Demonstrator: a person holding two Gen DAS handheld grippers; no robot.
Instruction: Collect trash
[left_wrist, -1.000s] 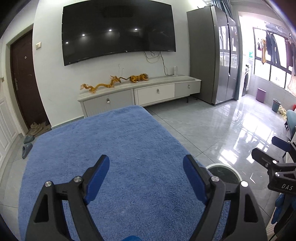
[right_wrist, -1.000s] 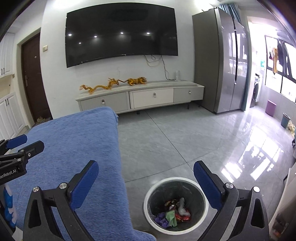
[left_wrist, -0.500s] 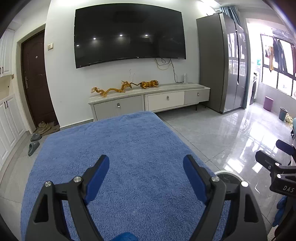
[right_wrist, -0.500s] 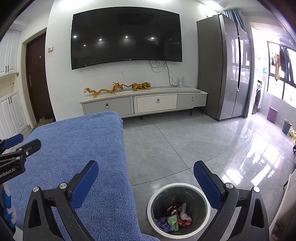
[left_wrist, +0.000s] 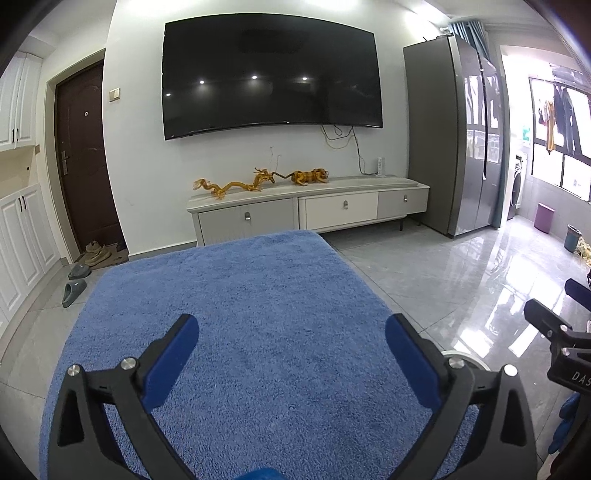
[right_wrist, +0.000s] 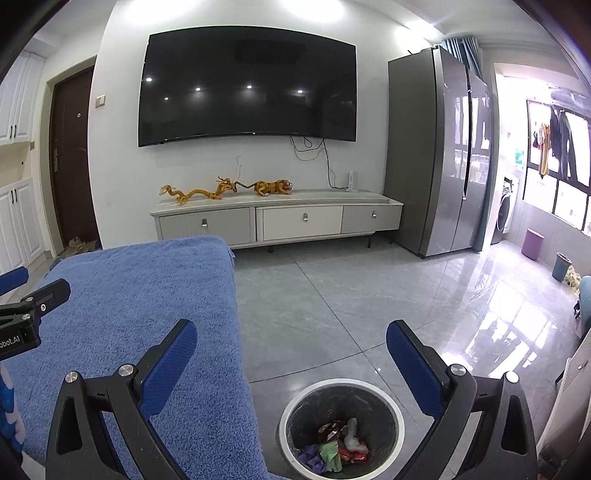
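Observation:
Spread wide over the blue towel-covered table (left_wrist: 258, 295), my left gripper (left_wrist: 291, 332) has its jaws opening, and there is nothing between its blue pads. My right gripper (right_wrist: 291, 339) is open and empty, held over the floor beside the table's right edge. Just below it stands a round white-rimmed trash bin (right_wrist: 284, 424) with a dark liner. Crumpled wrappers and scraps of trash (right_wrist: 338, 443) lie at its bottom. The left wrist view shows only a sliver of the bin's rim (left_wrist: 465, 356). No loose trash shows on the towel.
A low TV cabinet (right_wrist: 303, 221) with golden figurines stands under a wall TV. A grey fridge (right_wrist: 443, 155) is to the right and a dark door (left_wrist: 85, 158) to the left, with slippers (left_wrist: 74, 291) on the floor. Glossy tile floor stretches toward a purple bin (right_wrist: 532, 243).
The left gripper's jaws have spread wider. Both views have tipped slightly upward, so the bin sits lower in the right wrist view. Nothing has been picked up or dropped.

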